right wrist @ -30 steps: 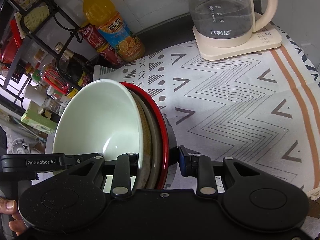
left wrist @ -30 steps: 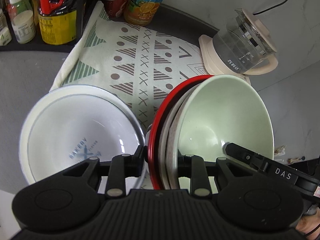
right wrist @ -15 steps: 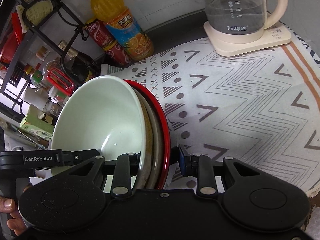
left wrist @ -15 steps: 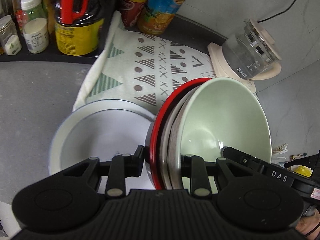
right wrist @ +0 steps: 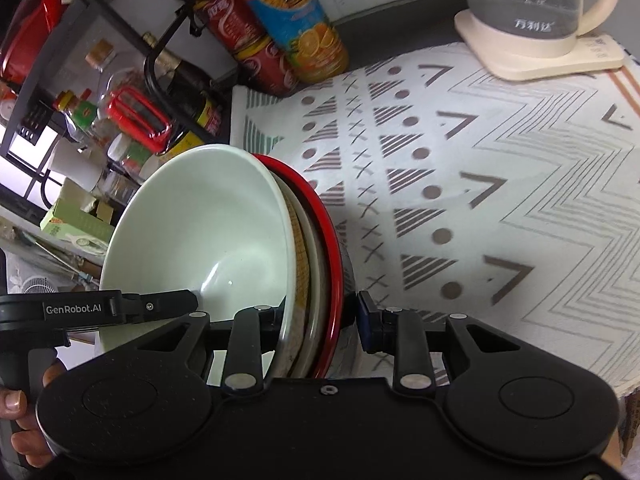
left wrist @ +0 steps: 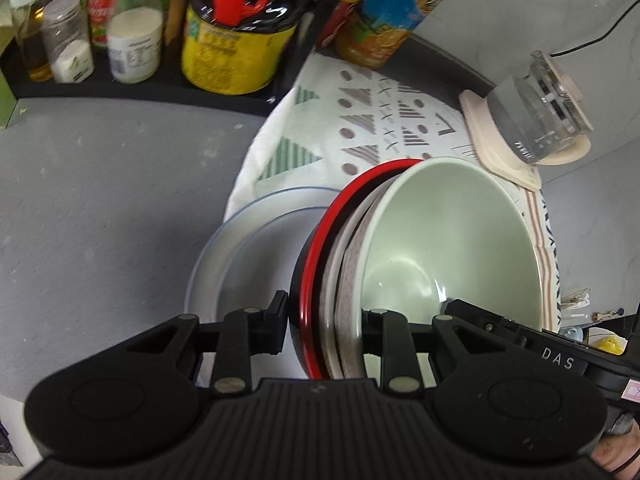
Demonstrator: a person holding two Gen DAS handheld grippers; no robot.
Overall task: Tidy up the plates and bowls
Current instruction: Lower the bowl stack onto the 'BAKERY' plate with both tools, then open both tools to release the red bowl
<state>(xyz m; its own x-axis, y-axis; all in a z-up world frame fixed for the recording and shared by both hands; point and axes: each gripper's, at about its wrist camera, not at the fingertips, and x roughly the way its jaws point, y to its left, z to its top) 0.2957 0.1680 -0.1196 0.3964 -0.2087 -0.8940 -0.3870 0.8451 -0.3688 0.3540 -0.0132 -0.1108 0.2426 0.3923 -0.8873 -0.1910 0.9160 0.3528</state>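
Observation:
A nested stack of bowls is held upright on edge between both grippers: a pale green bowl (left wrist: pixel 452 240) innermost, a beige patterned bowl (left wrist: pixel 348 248) behind it and a red-rimmed black bowl (left wrist: pixel 320 240) outermost. My left gripper (left wrist: pixel 324 324) is shut on the stack's rim. My right gripper (right wrist: pixel 316 316) is shut on the same stack, where the green bowl (right wrist: pixel 208 232) and the red rim (right wrist: pixel 328 232) show. A white plate (left wrist: pixel 248 248) lies on the counter below and left of the stack.
A patterned cloth mat (right wrist: pixel 480 184) covers the counter. A glass kettle (right wrist: pixel 536 12) on a cream base stands at the back. Bottles (right wrist: pixel 292 28), cans and jars (left wrist: pixel 132 40) line a black rack at the back left. Grey counter (left wrist: pixel 100 208) lies to the left.
Both grippers have carried the bowl stack toward the back left, nearer the bottles. The white plate has slipped further beneath the stack in the left wrist view.

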